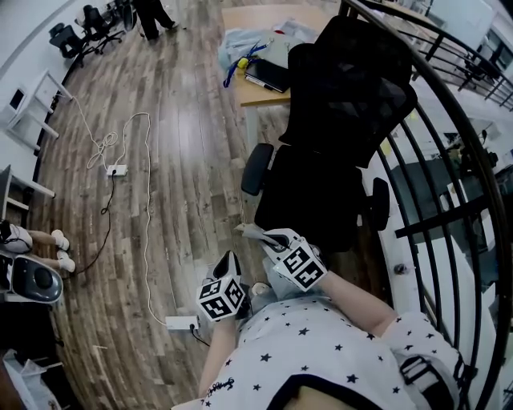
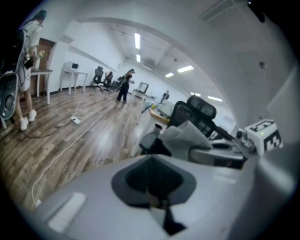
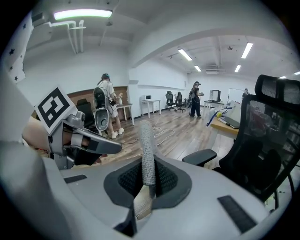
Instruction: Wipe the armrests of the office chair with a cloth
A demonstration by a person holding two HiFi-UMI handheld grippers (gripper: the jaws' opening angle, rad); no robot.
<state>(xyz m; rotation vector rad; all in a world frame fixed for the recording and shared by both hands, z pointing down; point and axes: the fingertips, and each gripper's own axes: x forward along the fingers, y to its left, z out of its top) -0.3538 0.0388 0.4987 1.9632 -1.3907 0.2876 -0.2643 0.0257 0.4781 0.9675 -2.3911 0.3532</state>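
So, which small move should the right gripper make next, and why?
Probably it should move the right gripper forward and lower the cloth onto the armrest ahead of it. The jaws are shut on the cloth, which stands up between them, but the cloth touches no part of the chair. The gripper hangs short of the seat, so wiping cannot begin from here.

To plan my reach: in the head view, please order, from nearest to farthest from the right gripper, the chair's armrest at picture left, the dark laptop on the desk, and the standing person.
1. Armrest, just ahead of the right gripper, slightly left.
2. Laptop, on the desk behind the chair.
3. Standing person, far off, upper left.
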